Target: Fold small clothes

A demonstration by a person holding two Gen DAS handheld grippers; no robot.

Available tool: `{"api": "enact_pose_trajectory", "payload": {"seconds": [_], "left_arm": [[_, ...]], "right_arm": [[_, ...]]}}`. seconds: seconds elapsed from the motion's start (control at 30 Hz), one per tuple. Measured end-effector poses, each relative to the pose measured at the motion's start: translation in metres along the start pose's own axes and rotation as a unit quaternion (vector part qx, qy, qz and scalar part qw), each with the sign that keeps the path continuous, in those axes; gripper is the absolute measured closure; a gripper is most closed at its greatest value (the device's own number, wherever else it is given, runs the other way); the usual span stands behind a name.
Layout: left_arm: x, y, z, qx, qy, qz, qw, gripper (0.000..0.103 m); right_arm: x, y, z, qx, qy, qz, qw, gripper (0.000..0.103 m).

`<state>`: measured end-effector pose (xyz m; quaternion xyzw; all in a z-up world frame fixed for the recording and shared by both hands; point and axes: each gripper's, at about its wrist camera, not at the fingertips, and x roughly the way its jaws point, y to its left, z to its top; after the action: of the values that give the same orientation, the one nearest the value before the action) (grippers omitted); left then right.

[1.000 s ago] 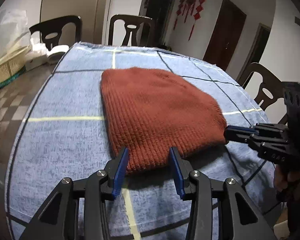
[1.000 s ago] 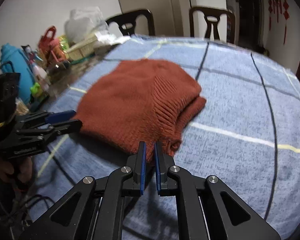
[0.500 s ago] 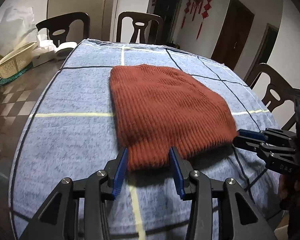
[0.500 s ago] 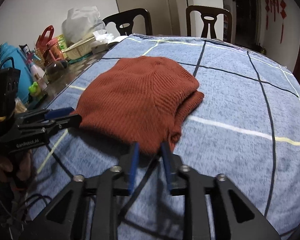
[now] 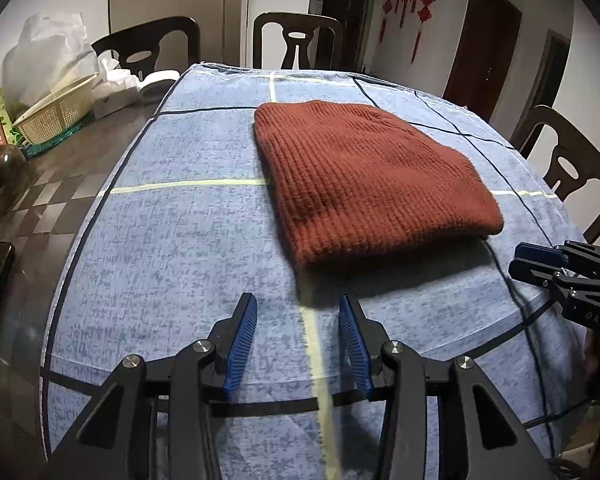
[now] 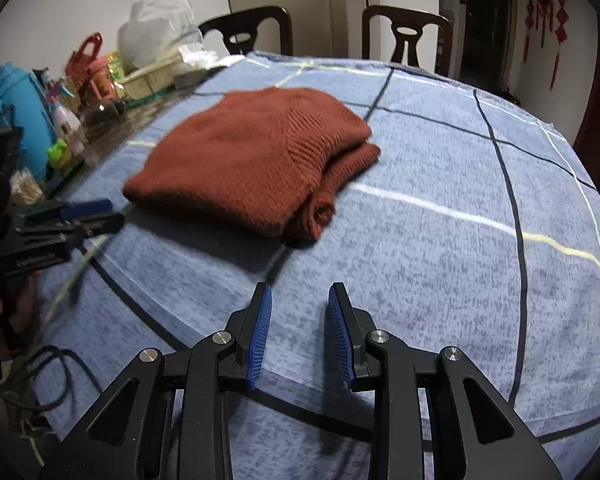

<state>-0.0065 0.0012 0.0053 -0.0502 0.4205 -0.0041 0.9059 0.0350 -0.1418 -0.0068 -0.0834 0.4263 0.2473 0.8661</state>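
Rust-red knit garment (image 5: pixel 364 176) lies folded, flat on blue checked cloth (image 5: pixel 172 240) covering the table, approx. mid-cloth; stacked layers visible at its right edge in right wrist view (image 6: pixel 260 160). Left claw (image 5: pixel 298 322): fingers apart, empty, near garment's near edge w/o contact. Right claw (image 6: pixel 300 312): fingers apart, empty, clear of garment. Basket (image 5: pixel 56 112) and bottles at table's left side.

The left claw (image 5: pixel 298 306) hangs spread and empty above the blue checked cloth (image 5: pixel 172 248), just short of the folded rust-red knit (image 5: pixel 364 176).
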Motion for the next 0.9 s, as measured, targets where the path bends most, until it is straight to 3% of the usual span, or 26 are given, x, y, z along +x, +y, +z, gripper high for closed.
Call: {"api": "enact_pose_trajectory", "payload": {"seconds": [0.9], "left_arm": [[0.004, -0.011, -0.002, 0.02, 0.0, 0.018, 0.9997, 0.048]], "right_arm": [[0.004, 0.006, -0.001, -0.023, -0.002, -0.015, 1.0, 0.072]]}}
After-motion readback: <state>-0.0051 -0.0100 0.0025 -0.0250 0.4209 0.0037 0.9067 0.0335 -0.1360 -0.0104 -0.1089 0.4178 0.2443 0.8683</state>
